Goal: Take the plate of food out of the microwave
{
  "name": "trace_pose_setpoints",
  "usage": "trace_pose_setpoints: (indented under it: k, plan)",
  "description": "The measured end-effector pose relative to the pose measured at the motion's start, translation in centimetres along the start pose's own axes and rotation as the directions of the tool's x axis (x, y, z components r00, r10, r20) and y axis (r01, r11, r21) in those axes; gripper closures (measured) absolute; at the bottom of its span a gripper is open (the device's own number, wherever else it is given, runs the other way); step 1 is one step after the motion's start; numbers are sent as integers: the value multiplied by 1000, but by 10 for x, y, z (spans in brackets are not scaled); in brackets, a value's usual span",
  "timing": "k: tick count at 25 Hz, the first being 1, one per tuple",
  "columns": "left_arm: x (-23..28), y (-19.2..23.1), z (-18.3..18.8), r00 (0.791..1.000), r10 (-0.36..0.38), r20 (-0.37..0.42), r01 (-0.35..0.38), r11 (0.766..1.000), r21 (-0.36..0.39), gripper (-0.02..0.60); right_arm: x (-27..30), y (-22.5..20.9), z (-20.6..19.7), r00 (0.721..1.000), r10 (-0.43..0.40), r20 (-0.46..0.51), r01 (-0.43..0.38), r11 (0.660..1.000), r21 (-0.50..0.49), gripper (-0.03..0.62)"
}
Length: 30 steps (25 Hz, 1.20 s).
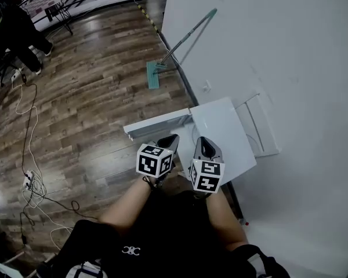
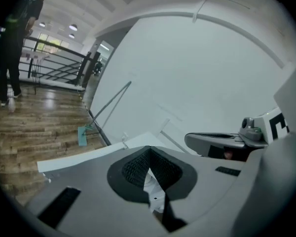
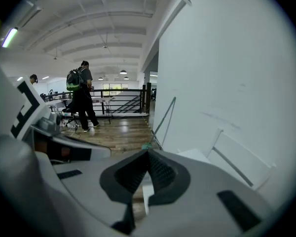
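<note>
Where the white wall [image 1: 278, 39] meets the wooden floor [image 1: 93, 97], a white boxy unit [image 1: 220, 133] sits at the middle of the head view. It is seen from above, its flat top plain and glossy and its inside hidden from this angle. Just below it, the left gripper [image 1: 170, 141] and right gripper [image 1: 205, 145] are side by side, both with jaws closed on nothing. A green mop [image 1: 180, 42] leans on the wall further up. Cables [image 1: 29, 155] trail at the left, and a person [image 1: 11, 16] stands at the upper left.
</note>
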<state>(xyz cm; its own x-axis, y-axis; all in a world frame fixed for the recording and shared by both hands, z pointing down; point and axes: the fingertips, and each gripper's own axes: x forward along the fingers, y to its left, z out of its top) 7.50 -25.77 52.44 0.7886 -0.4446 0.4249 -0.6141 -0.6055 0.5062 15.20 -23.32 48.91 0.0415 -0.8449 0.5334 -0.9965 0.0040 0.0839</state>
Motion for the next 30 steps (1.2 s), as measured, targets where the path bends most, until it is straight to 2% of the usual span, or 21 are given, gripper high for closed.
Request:
trace_pose_setpoints:
  k: [5, 10, 16, 20, 22, 27, 30]
  plan:
    - [37, 16, -52, 997, -17, -82, 6, 992, -128, 591, 8, -18, -39, 996, -3, -94, 1, 1000, -19, 581]
    - [80, 36, -97, 991, -11, -134, -17, 979, -204, 591, 21, -39, -82, 981, 5, -194, -11, 1000, -28, 580]
    - [142, 64, -142, 988, -44, -146, -2, 955, -296, 591, 44, -59, -128, 962, 7, -274, -29, 997, -77, 581]
    - [182, 76, -179, 985, -75, -157, 11, 929, -370, 591, 49, -73, -155, 948, 5, -319, -38, 995, -97, 581]
    - [203, 76, -199, 980, -101, -169, 23, 912, -410, 479, 49, -80, -165, 942, 3, -336, -43, 993, -111, 582]
    - [251, 72, -243, 977, -118, -178, 17, 874, -485, 447, 47, -104, -184, 934, -14, -356, -50, 984, -170, 582]
    - [279, 71, -261, 982, -98, -161, -7, 835, -550, 385, 44, -124, -192, 929, -29, -369, -45, 981, -191, 580]
